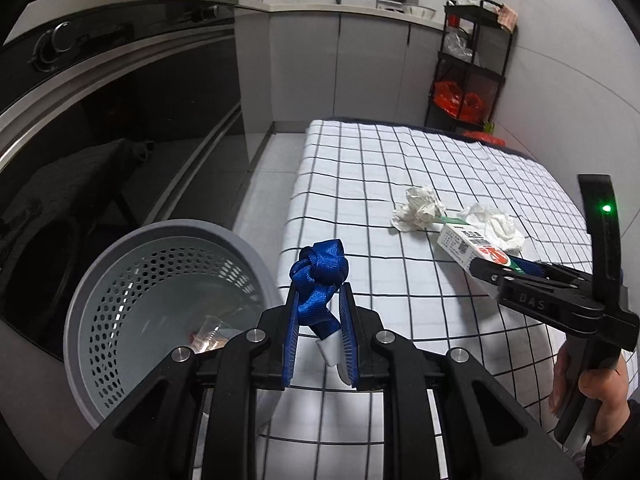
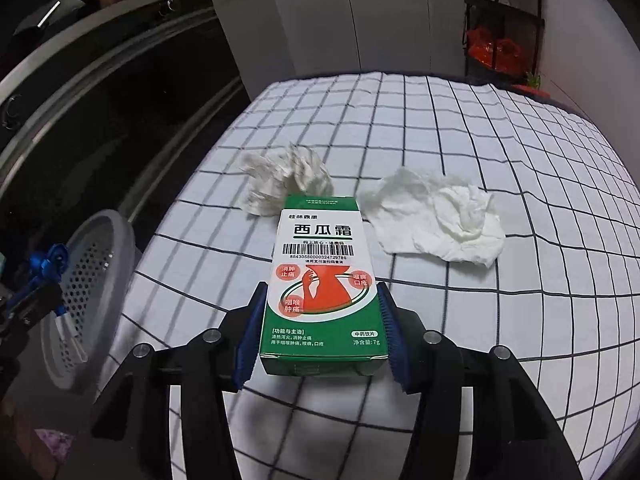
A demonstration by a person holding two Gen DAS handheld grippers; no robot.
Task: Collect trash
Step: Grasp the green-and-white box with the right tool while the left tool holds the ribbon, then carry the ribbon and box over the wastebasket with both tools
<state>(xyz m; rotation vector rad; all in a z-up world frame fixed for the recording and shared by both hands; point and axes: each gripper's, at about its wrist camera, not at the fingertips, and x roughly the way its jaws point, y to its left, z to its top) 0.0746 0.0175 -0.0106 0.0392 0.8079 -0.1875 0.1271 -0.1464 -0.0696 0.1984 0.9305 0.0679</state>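
Half of bin (image 1: 120, 280) contents hidden, blurred.

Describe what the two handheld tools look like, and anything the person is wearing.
Both tools are matte black, with silver pivot pins and blue ribbed pads lining their fingers. The left tool shows this close up. The right tool bears raised lettering on its side and a lit green lamp on its upright black handle. A dark sleeve cuff shows.

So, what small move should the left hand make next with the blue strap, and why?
Probably carry the left gripper a little to the left, over the grey basket, then open. Its jaws are shut on the knotted blue strap, which hangs above the checked cloth, just beside the basket's rim.
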